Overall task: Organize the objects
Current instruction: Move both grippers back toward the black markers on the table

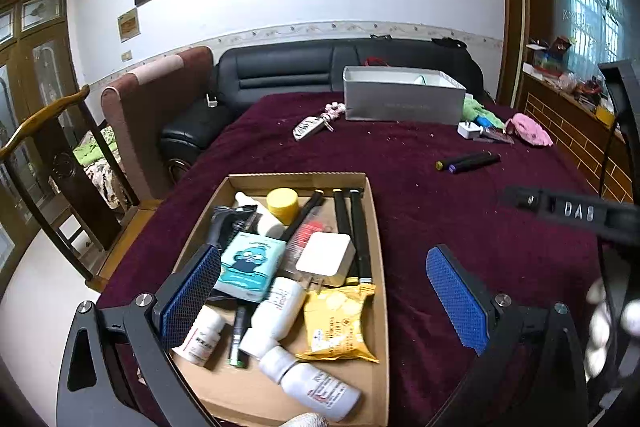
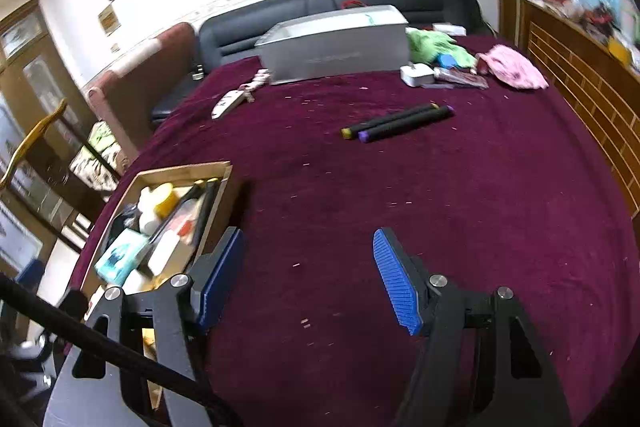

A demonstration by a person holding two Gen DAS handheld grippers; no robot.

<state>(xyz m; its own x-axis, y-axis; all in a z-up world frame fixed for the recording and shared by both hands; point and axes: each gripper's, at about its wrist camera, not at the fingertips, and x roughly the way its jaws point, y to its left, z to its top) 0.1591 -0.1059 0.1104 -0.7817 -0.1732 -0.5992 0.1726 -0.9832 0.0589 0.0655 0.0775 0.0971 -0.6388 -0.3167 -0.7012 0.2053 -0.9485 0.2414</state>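
Note:
A shallow cardboard tray (image 1: 378, 227) sits on the maroon tablecloth, filled with black markers, white bottles, a white charger (image 1: 326, 259), a yellow wipes pack (image 1: 338, 323), a teal tissue pack (image 1: 250, 263) and a yellow-capped jar. My left gripper (image 1: 320, 291) is open and empty, hovering over the tray. My right gripper (image 2: 308, 275) is open and empty above bare cloth, right of the tray (image 2: 218, 203). Two black markers (image 2: 400, 123) lie side by side ahead of it; they also show in the left wrist view (image 1: 468, 161).
A grey box (image 1: 404, 105) stands at the table's far side. Near it lie a key fob (image 1: 310, 127), a white adapter (image 1: 469, 130), green cloth (image 2: 436, 45) and pink cloth (image 1: 528, 129). A black sofa and wooden chairs stand beyond and left.

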